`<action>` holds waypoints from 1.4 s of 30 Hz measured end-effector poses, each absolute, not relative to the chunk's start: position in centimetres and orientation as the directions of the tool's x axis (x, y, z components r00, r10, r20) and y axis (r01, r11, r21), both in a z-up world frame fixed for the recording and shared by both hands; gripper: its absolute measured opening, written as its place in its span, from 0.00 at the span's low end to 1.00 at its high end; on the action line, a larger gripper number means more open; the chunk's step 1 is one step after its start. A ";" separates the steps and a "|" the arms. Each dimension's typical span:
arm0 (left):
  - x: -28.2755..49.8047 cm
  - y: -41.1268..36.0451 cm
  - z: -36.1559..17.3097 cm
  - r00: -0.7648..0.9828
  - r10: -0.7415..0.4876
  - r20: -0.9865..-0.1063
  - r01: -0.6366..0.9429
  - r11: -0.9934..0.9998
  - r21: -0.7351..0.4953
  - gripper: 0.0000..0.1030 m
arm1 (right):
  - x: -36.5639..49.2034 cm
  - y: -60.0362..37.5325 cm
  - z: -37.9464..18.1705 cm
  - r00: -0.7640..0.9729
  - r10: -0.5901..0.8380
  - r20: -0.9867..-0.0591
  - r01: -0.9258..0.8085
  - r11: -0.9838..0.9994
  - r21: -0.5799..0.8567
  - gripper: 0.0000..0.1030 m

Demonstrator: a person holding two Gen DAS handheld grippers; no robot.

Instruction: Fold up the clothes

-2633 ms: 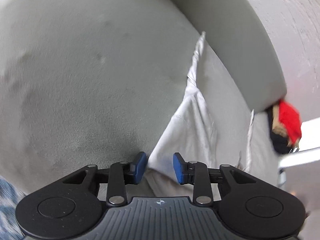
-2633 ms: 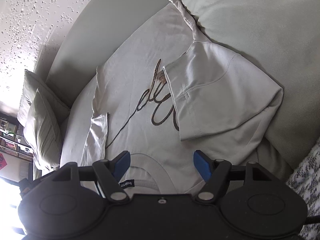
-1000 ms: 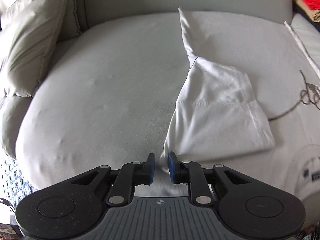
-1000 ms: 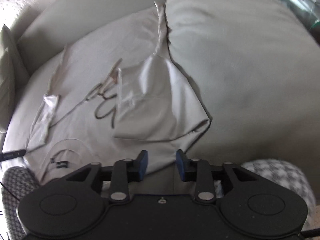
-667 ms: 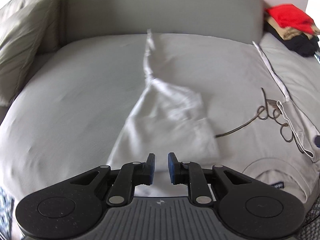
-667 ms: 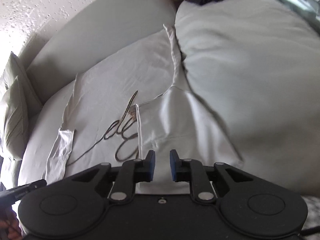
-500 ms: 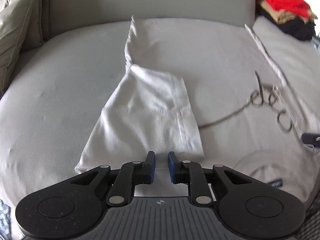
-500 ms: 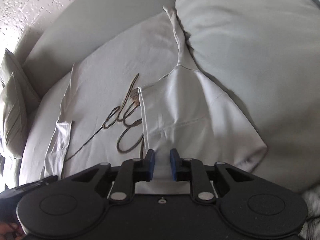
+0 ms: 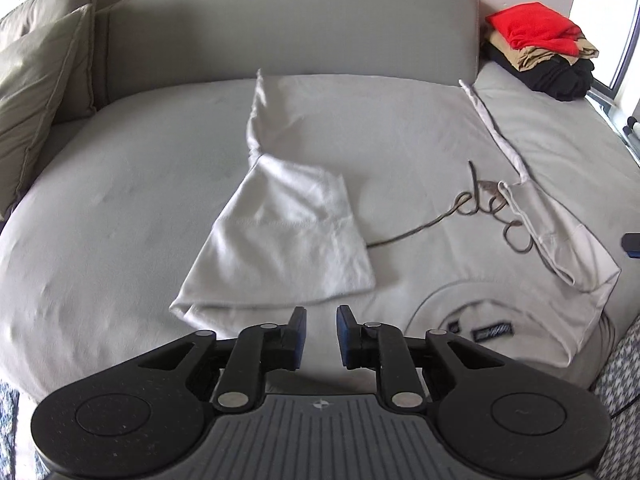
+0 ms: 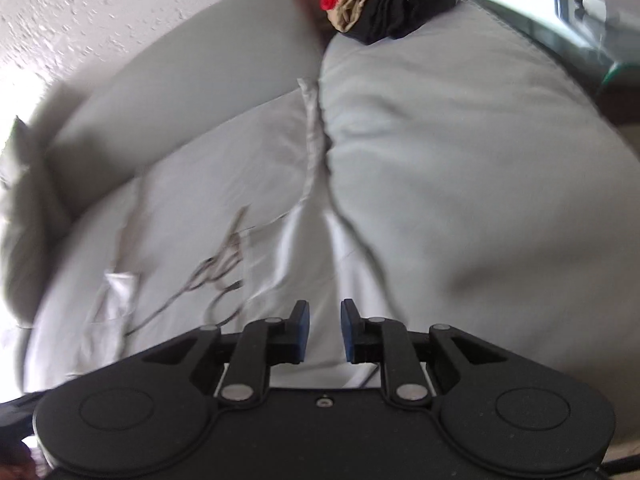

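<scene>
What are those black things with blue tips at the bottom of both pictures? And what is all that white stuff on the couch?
Those are two grabbing tools, like big tweezers. A person holds one in each hand, and each has a little camera looking out over its two fingers. One picture comes from the left gripper, the other from the right gripper.

Both look down at a grey couch. On it lies a white T-shirt with dark squiggly writing. Its sleeves are folded in over it: the left sleeve and the right sleeve. At the back corner sits a pile of clothes, red on top.

Both grippers stand with a small gap between their blue tips. I see nothing pinched between them.
</scene>
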State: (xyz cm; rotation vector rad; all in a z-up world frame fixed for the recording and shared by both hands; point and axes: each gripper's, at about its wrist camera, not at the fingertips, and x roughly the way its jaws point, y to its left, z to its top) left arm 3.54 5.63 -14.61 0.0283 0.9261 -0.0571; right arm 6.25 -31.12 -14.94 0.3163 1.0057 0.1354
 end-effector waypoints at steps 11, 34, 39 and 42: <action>2.7 3.4 -16.8 0.540 -0.029 -0.841 0.163 0.984 0.071 0.20 | 6.3 -27.7 -19.0 0.396 0.009 -0.918 -0.062 0.998 -0.017 0.04; -0.2 3.4 -15.9 0.488 -0.129 -0.863 0.216 0.976 -0.024 0.06 | -0.1 -23.3 -18.1 0.310 0.427 -0.849 -0.135 0.904 0.405 0.15; 0.9 4.4 -11.3 0.617 -0.131 -0.776 0.161 0.986 -0.038 0.07 | 0.8 -23.1 -13.7 0.412 0.510 -0.755 -0.147 0.855 0.497 0.18; 1.9 5.7 -7.5 0.698 -0.134 -0.703 0.139 0.989 -0.050 0.11 | 1.9 -22.6 -9.4 0.495 0.541 -0.680 -0.202 0.833 0.515 0.28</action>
